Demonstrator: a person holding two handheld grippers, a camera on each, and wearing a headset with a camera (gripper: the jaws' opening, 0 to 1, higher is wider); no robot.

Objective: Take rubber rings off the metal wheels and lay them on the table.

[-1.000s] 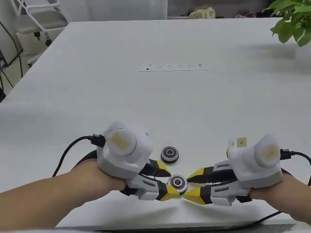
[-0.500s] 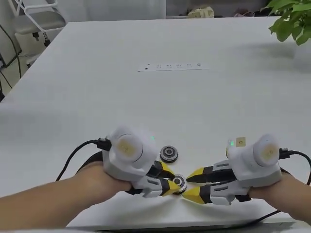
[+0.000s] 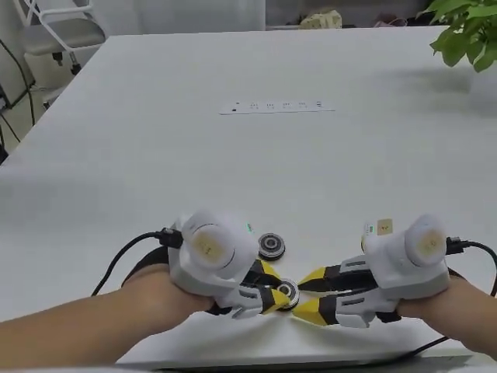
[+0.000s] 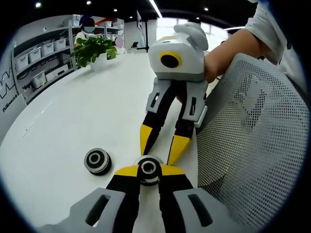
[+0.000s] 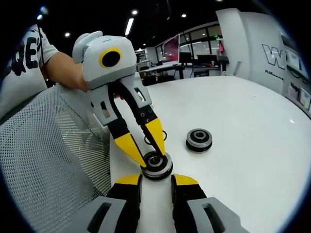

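Note:
A metal wheel [image 3: 286, 293] with a black rubber ring around its rim sits at the table's near edge. My left gripper [image 3: 279, 294] is shut on this wheel [image 4: 148, 167], its yellow tips pressing on either side. Facing it from the right, my right gripper [image 3: 304, 295] is open, jaws spread just short of the wheel [image 5: 156, 166]. The right gripper [image 4: 160, 143] points straight at the wheel in the left gripper view. In the right gripper view the left gripper [image 5: 150, 155] reaches down onto it. A second ringed wheel [image 3: 271, 245] lies flat just behind.
The white table [image 3: 256, 171] stretches far ahead, with a small printed strip [image 3: 277, 106] mid-table. A potted plant [image 3: 466, 35] stands at the back right. The table's front edge runs right below the grippers. A grey mesh chair back [image 4: 252, 131] is beside them.
My left gripper has rolled, moved right and closed its jaws onto the near wheel. The right gripper has hardly moved. The second wheel stays put.

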